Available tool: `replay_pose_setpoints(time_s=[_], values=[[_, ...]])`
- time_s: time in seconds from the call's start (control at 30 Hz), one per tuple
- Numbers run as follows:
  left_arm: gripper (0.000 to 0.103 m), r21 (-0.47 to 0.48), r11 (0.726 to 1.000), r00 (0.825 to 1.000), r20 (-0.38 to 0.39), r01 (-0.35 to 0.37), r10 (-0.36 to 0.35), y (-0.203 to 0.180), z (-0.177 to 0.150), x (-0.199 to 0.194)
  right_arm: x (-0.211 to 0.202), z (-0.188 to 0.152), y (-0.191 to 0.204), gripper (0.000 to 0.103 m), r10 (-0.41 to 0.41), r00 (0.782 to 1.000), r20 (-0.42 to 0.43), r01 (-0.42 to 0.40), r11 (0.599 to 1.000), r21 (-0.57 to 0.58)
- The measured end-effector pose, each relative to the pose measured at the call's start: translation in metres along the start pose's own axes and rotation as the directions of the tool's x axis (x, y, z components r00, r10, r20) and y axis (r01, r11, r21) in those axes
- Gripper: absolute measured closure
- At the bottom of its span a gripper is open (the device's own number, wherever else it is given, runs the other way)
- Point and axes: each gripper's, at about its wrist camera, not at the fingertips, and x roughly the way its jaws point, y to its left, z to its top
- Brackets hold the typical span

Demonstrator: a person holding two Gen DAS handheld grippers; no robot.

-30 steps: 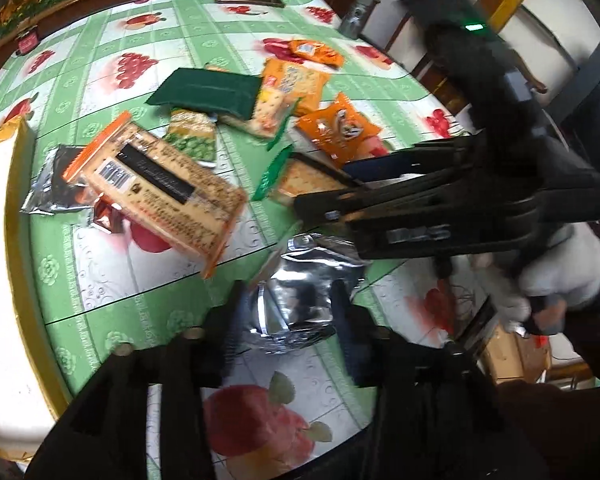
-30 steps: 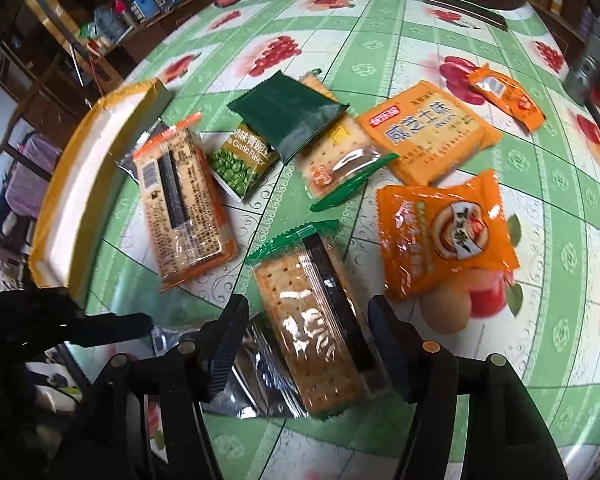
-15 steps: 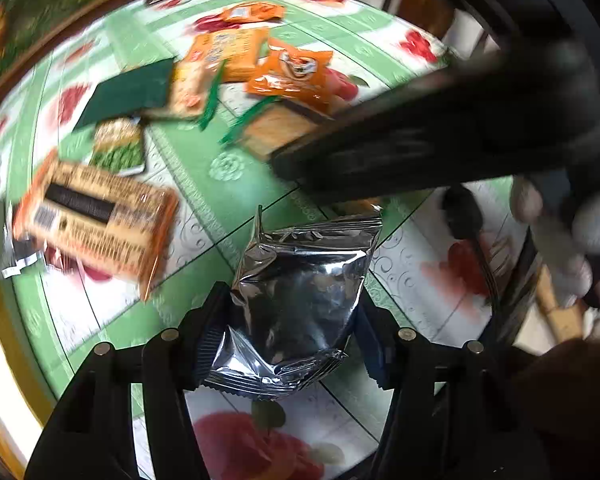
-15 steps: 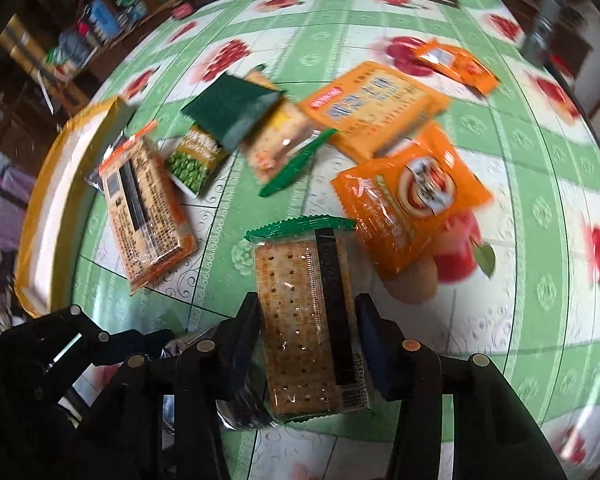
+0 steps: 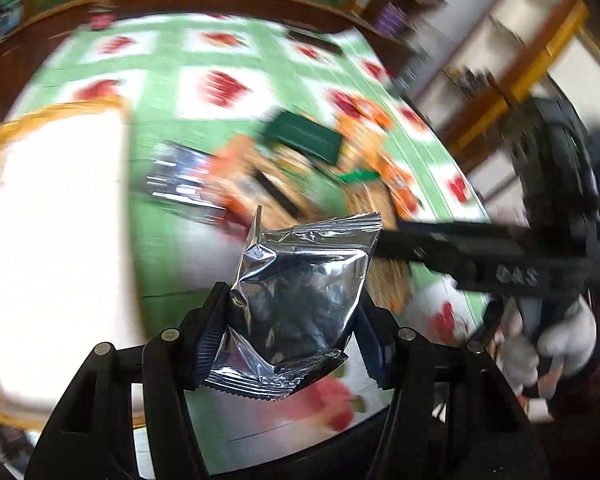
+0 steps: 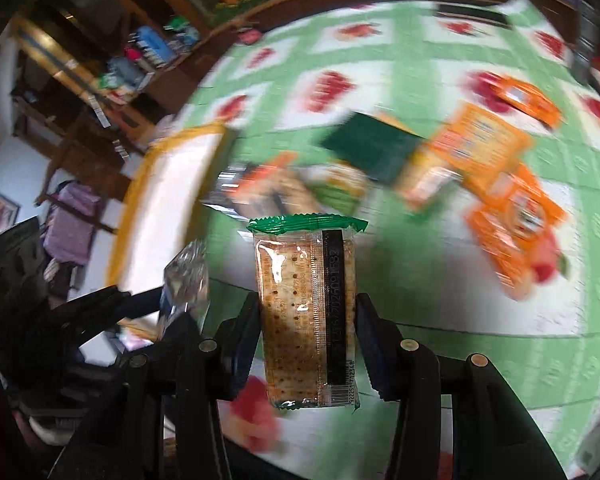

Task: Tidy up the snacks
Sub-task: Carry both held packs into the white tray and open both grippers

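Your right gripper (image 6: pixel 306 332) is clamped on the cracker pack (image 6: pixel 306 312), green crimp end up, clear of the green fruit-print tablecloth (image 6: pixel 380 68). Left gripper (image 6: pixel 140 300) sits lower left holding a silver foil pouch (image 6: pixel 186 280). Behind: yellow-rimmed white tray (image 6: pixel 168 200), dark green packet (image 6: pixel 368 146), orange packs (image 6: pixel 480 148), probably biscuits; too blurred.

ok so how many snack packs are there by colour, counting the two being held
silver packs: 2, one held, one lying flat
orange packs: 3
dark green pack: 1
see-through cracker packs: 3, one held, two lying flat
green pea pack: 1, blurred
total: 10
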Motion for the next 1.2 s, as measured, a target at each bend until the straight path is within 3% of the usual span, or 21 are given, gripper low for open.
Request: replay_pose_setpoints(time_s=[0.17,0.33,0.4,0.63,0.87,1.03,1.2], values=[[0.045,-0.095,0.984,0.988,0.030,-0.150,0.154,0.060,-0.001,-0.026,0.018,0.017,0.063,0.056,0.128,0.991,-0.040,-0.130,0.991,-0.043],[0.045,-0.171,0.947,0.962,-0.029,-0.271,0.270,0.119,-0.011,-0.033,0.062,0.032,0.114,0.056,0.241,0.964,-0.115,-0.244,0.970,-0.017],[0.045,-0.193,0.933,0.953,-0.065,-0.303,0.296,0.137,-0.013,-0.027,0.079,0.037,0.130,0.056,0.241,0.961,-0.135,-0.246,0.969,-0.026],[0.045,-0.198,0.916,0.936,-0.127,-0.348,0.328,0.162,-0.018,-0.019,0.128,0.027,0.166,0.056,0.198,0.958,-0.206,-0.210,0.977,-0.040],[0.044,-0.249,0.901,0.930,-0.190,-0.356,0.316,0.181,-0.017,-0.023,0.134,0.029,0.175,0.052,0.142,0.971,-0.191,-0.158,0.985,-0.074],[0.044,-0.236,0.895,0.922,-0.176,-0.379,0.345,0.179,-0.011,-0.035,0.119,0.031,0.176,0.051,0.156,0.978,-0.138,-0.169,0.982,-0.087],[0.044,-0.256,0.904,0.939,-0.096,-0.343,0.329,0.170,-0.005,-0.050,0.084,0.029,0.149,0.051,0.132,0.991,-0.027,-0.133,0.989,-0.067]])
